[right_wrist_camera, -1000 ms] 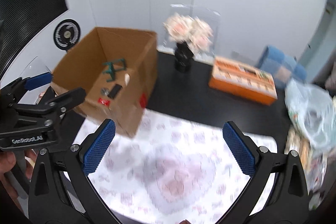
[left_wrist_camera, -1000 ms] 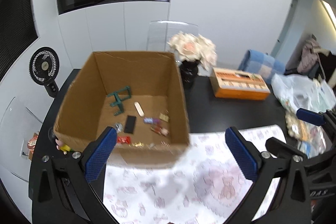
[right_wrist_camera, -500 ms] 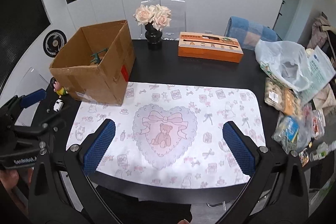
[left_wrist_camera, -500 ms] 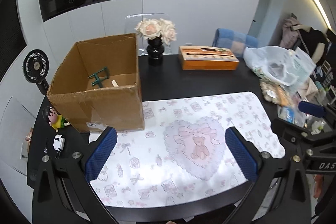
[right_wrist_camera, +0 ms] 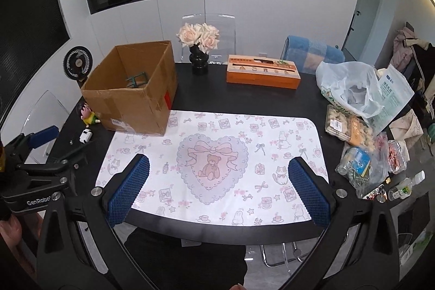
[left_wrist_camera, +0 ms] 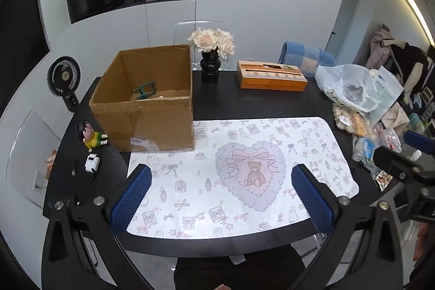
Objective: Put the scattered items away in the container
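Observation:
An open cardboard box (left_wrist_camera: 152, 110) (right_wrist_camera: 127, 108) stands at the left of the black table, with a green folding stand (left_wrist_camera: 144, 91) (right_wrist_camera: 136, 79) visible inside. Left of the box lie a small cartoon figurine (left_wrist_camera: 91, 136) (right_wrist_camera: 88, 116) and a white toy car (left_wrist_camera: 92, 162) (right_wrist_camera: 85, 135). My left gripper (left_wrist_camera: 221, 199) hangs open above the table's near edge, nothing between its blue pads. My right gripper (right_wrist_camera: 217, 190) is also open and empty, over the near edge. The left gripper's body (right_wrist_camera: 35, 167) shows at the left of the right wrist view.
A white printed placemat (left_wrist_camera: 239, 170) (right_wrist_camera: 217, 159) with a bear heart covers the table's middle. Behind stand a black vase of roses (left_wrist_camera: 210, 56), an orange tissue box (left_wrist_camera: 272, 75), a small fan (left_wrist_camera: 64, 79). Plastic bags and snack packs (right_wrist_camera: 361, 110) crowd the right side.
Both grippers have pulled back and up from the box toward the table's near edge. The whole table now shows, where a second ago the box interior filled the left view.

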`<action>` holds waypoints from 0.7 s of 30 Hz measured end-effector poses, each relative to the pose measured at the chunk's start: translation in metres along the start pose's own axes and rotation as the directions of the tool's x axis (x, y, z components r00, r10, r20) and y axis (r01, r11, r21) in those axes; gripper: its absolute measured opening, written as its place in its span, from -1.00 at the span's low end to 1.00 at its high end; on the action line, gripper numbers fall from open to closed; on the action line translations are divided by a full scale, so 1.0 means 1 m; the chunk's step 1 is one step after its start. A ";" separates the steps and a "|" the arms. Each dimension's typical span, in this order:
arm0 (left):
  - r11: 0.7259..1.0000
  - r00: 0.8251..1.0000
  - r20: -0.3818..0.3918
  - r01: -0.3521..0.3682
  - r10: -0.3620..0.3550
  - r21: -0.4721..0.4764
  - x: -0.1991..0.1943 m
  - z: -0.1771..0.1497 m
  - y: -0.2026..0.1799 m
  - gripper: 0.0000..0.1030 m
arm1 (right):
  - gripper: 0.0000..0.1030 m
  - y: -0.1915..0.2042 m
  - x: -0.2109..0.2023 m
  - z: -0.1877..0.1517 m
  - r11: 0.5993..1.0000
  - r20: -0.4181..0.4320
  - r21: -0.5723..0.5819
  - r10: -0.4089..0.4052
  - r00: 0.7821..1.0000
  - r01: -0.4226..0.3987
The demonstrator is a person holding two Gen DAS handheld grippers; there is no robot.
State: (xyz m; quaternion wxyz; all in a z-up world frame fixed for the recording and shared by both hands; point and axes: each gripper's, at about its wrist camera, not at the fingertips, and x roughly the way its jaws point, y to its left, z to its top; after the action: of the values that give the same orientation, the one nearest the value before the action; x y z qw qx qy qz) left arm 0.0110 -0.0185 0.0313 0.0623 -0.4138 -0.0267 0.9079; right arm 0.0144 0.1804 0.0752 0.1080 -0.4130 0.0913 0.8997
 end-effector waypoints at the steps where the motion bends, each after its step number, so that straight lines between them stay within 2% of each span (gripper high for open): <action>1: 1.000 1.000 -0.002 -0.001 0.001 -0.005 0.000 -0.001 0.002 0.99 | 1.00 0.002 -0.002 0.000 1.000 0.005 -0.001 0.004 1.000 -0.004; 7: 1.000 1.000 -0.017 -0.023 0.023 -0.010 0.002 -0.003 0.009 0.99 | 1.00 0.010 0.004 -0.002 1.000 -0.004 0.004 0.017 1.000 -0.017; 14: 0.999 0.999 0.000 -0.036 0.036 -0.022 -0.001 -0.004 0.013 0.99 | 1.00 0.013 0.016 -0.006 1.000 -0.028 0.005 0.015 1.000 -0.015; 21: 0.995 0.996 0.021 -0.085 0.087 -0.056 -0.007 -0.002 0.018 0.99 | 1.00 0.011 0.021 -0.010 1.000 -0.036 0.013 0.017 0.999 -0.016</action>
State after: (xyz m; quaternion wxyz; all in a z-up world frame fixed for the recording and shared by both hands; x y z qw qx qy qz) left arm 0.0155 -0.0368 0.0329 0.0114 -0.4054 -0.0344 0.9134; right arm 0.0048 0.1699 0.0534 0.1015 -0.4278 0.1025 0.8923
